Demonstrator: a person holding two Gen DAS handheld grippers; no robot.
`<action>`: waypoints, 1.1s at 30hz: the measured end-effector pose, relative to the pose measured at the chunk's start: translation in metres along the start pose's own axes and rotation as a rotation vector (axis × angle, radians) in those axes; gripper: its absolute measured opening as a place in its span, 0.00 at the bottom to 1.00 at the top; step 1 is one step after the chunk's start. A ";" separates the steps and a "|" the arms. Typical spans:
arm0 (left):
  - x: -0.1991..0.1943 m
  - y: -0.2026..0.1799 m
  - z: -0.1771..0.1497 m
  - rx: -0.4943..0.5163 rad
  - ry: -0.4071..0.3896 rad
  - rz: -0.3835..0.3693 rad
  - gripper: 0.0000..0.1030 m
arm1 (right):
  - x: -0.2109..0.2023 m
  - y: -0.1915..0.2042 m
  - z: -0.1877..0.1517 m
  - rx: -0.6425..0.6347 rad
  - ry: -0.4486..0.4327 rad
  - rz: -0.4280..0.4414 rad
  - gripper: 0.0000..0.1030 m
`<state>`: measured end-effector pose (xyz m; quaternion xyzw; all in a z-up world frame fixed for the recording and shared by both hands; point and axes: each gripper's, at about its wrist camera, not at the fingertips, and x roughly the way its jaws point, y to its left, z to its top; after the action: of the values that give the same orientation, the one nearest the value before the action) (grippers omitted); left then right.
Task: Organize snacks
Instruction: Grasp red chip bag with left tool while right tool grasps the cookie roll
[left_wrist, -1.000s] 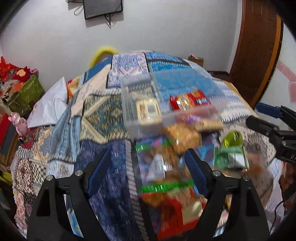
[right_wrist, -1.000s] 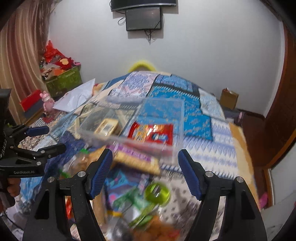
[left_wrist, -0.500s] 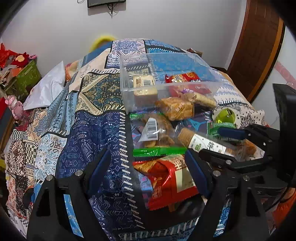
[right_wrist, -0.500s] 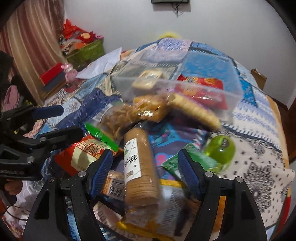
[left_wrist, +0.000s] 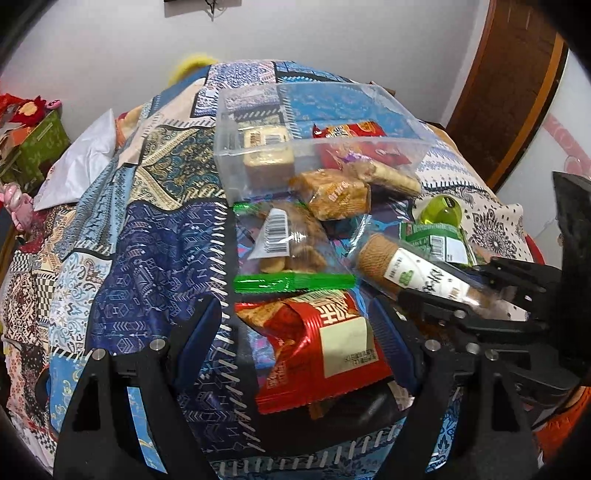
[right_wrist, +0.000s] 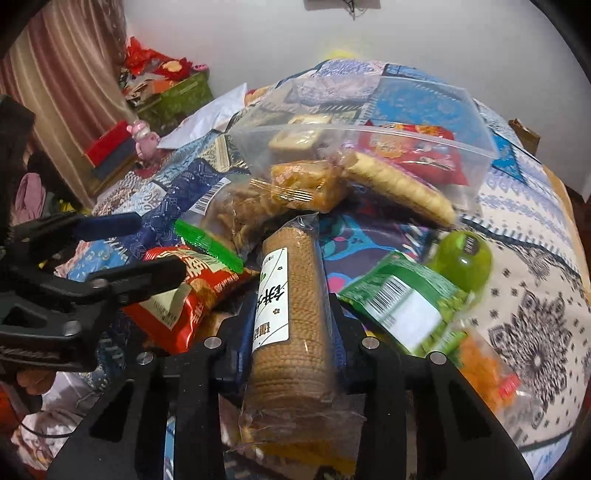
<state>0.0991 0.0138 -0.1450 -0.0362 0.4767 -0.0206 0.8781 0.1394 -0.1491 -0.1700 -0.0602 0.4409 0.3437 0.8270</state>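
Observation:
A pile of snacks lies on a patchwork bedspread before a clear plastic box (left_wrist: 258, 173) (right_wrist: 476, 147) that holds a pale biscuit pack (left_wrist: 266, 147) and a red packet (left_wrist: 351, 131). My right gripper (right_wrist: 291, 325) is shut on a roll of brown biscuits in clear wrap (right_wrist: 291, 314), also seen in the left wrist view (left_wrist: 410, 273). My left gripper (left_wrist: 299, 336) is open, its fingers on either side of a red snack bag (left_wrist: 325, 343) (right_wrist: 184, 291). A clear bag with green strips (left_wrist: 291, 251) lies beyond it.
A green packet (right_wrist: 402, 306) and a green round container (right_wrist: 463, 258) lie right of the roll. A cracker roll (right_wrist: 399, 188) and an orange pack (left_wrist: 336, 195) lean on the box front. Boxes and toys (right_wrist: 162, 92) stand at the left wall.
Both grippers have come down to the pile. My right gripper has closed on the brown biscuit roll. My left gripper has stayed open over the red bag.

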 end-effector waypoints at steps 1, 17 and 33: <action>0.002 -0.001 -0.001 -0.001 0.009 -0.008 0.80 | -0.003 0.000 -0.002 0.005 -0.006 0.001 0.31; 0.014 -0.002 -0.011 -0.043 0.012 -0.030 0.60 | -0.044 -0.004 -0.004 0.055 -0.109 -0.020 0.31; -0.024 0.008 -0.023 -0.041 -0.037 -0.038 0.31 | -0.067 -0.013 0.002 0.102 -0.179 -0.032 0.31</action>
<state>0.0672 0.0228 -0.1384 -0.0636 0.4598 -0.0270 0.8853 0.1239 -0.1932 -0.1195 0.0059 0.3813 0.3118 0.8703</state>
